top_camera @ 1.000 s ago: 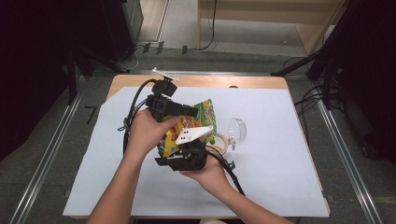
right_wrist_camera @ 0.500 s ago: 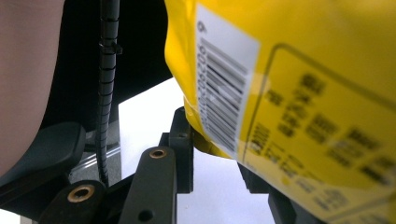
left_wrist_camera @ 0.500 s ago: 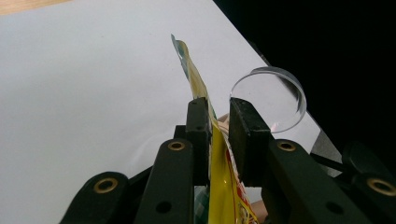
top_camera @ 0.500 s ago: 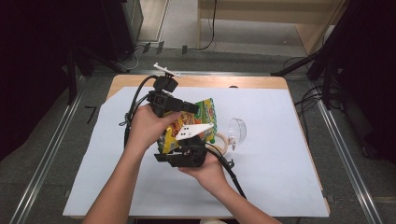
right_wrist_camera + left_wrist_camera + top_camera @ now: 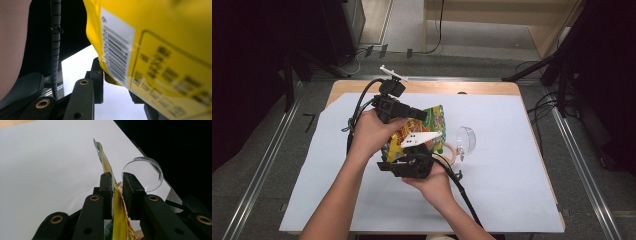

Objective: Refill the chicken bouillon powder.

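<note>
A yellow and green snack bag [image 5: 434,116] is held up above the table between both grippers. My left gripper [image 5: 422,116] reaches in from the left and is shut on the bag's top edge [image 5: 106,162], which runs thin between its jaws [image 5: 117,185]. My right gripper [image 5: 406,154] comes from below, with its white plate on top, and is shut on the bag's lower corner [image 5: 113,80]. The bag's back, with barcode and print [image 5: 160,50], hides the right jaw in the right gripper view.
A clear round plastic lid [image 5: 467,139] [image 5: 147,173] stands on the white sheet [image 5: 512,200] just right of the bag, with a pale ring [image 5: 448,150] beside it. Black cables trail from both grippers. The wooden table's far edge [image 5: 472,88] lies beyond.
The left gripper has edged slightly toward the far side, taking the bag's top edge with it. The right hand has kept still, and both grips hold.
</note>
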`<control>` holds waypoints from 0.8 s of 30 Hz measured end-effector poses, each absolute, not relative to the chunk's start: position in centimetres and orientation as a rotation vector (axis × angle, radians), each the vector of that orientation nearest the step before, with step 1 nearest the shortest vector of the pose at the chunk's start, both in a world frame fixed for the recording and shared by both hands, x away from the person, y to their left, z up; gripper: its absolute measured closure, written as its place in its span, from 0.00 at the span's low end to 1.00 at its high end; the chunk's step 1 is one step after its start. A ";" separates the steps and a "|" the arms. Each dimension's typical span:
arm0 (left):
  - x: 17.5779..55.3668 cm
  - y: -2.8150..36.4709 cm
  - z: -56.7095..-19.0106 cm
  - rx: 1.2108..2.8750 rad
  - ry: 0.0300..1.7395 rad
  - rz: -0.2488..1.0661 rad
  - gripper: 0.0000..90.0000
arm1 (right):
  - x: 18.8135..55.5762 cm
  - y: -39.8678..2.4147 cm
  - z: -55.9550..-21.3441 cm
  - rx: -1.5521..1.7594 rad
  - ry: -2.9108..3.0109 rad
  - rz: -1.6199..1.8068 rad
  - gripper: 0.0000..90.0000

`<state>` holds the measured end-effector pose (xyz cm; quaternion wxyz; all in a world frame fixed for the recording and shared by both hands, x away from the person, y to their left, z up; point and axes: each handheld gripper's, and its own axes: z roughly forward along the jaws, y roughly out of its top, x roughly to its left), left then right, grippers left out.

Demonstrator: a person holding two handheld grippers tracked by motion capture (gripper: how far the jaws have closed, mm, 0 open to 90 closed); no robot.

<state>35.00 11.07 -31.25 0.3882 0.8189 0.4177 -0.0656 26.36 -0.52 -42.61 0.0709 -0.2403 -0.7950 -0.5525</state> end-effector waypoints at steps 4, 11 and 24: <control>35.0 11.1 -31.3 2.092 1.067 -0.175 0.87 | 26.2 -0.6 -42.6 -0.719 -2.401 -1.658 0.78; 34.7 11.0 -31.6 2.086 1.058 -0.175 0.87 | 26.0 -0.7 -42.8 -0.701 -2.432 -1.661 0.78; 33.8 10.9 -31.9 2.088 1.044 -0.183 0.87 | 25.4 -1.2 -43.0 -0.643 -2.465 -1.629 0.79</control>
